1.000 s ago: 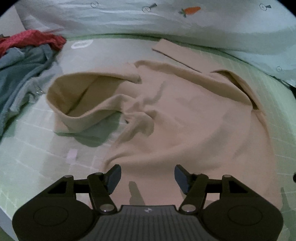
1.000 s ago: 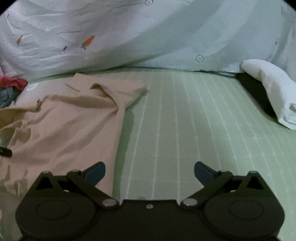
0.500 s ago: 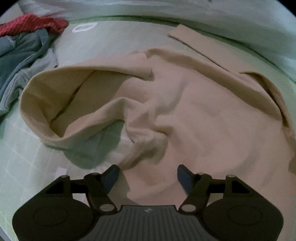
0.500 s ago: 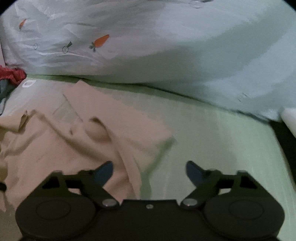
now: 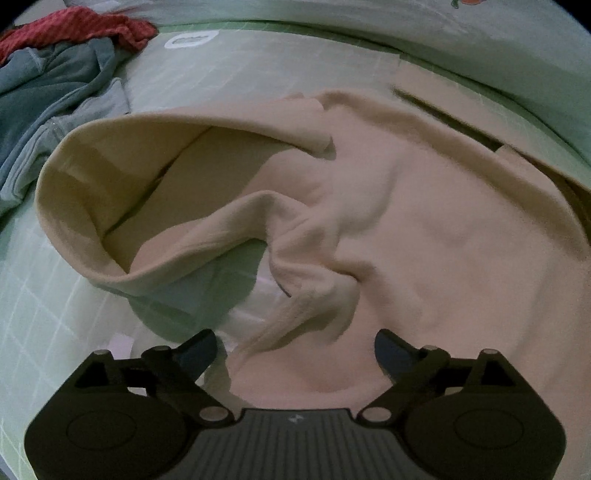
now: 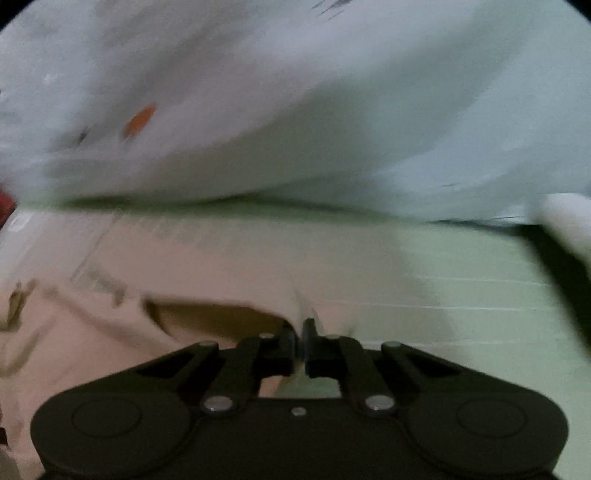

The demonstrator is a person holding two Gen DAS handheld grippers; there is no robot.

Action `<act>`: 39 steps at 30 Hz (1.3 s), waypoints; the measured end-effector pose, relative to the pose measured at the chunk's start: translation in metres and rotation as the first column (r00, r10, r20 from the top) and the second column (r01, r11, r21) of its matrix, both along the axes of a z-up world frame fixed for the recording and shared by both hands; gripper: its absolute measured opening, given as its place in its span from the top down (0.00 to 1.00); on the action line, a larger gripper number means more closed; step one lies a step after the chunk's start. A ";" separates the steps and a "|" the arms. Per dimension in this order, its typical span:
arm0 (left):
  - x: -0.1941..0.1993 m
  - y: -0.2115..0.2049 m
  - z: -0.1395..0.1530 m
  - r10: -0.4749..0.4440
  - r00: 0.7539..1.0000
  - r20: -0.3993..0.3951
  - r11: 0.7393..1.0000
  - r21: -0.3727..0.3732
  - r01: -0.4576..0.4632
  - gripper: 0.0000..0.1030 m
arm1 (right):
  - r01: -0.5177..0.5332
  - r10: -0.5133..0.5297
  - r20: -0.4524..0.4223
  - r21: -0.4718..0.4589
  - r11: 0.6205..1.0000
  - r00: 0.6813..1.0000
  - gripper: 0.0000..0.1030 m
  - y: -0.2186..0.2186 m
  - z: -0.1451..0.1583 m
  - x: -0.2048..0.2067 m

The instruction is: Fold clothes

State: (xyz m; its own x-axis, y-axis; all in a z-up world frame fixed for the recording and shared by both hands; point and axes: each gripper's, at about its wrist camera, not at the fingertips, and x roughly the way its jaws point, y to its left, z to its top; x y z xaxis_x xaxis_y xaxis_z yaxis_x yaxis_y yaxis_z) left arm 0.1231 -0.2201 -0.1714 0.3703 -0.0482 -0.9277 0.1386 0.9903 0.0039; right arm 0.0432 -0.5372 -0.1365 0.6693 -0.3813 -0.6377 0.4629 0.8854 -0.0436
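Since the frame half a second earlier, my right gripper (image 6: 302, 341) has gone from spread jaws to jaws pressed together, and it has moved in onto the edge of the beige garment (image 6: 207, 266). A thin ridge of the beige cloth rises into the narrow slit between the two fingertips; I am pinching that edge. The right wrist view is motion-blurred, so the exact part of the garment in the pinch cannot be determined.

My left gripper (image 5: 294, 350) has advanced closer to the beige garment (image 5: 424, 236) over the same interval. Its jaws are spread wide, with a rumpled fold of the cloth lying between the two fingertips. Whether the fingers touch the cloth cannot be determined.

The garment lies spread on the green checked sheet (image 5: 44, 295). Its left portion is lifted into an open, curled loop showing the paler inner face; its right portion lies flatter with shallow wrinkles.

A grey-blue garment (image 5: 44, 110) and a red cloth (image 5: 74, 33) lie heaped at the far left, apart from the beige piece. A pale quilt with a carrot print (image 6: 295, 110) borders the far edge of the sheet.
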 end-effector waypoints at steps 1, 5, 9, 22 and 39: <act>0.000 0.000 0.000 -0.001 1.000 0.001 1.000 0.000 0.001 0.08 | 0.015 -0.015 -0.010 0.000 1.000 1.000 0.95 -0.001 0.003 -0.017; 0.000 0.001 -0.001 -0.001 1.000 0.003 1.000 0.002 0.001 0.06 | 0.062 -0.060 -0.121 0.013 0.998 0.991 0.94 0.000 -0.007 -0.071; 0.001 0.000 -0.002 0.004 1.000 -0.005 1.000 0.006 -0.004 0.05 | 0.086 -0.073 -0.184 0.063 0.994 0.980 0.74 0.008 -0.023 -0.093; -0.002 0.000 -0.003 0.028 1.000 -0.005 1.000 0.007 -0.028 0.00 | -0.152 0.143 -0.228 -0.024 0.988 0.963 0.50 0.024 -0.031 0.002; -0.001 -0.001 -0.006 0.024 1.000 0.001 1.000 0.004 -0.024 0.00 | 0.339 -0.364 -0.106 -0.199 0.919 0.925 0.92 -0.053 0.003 -0.106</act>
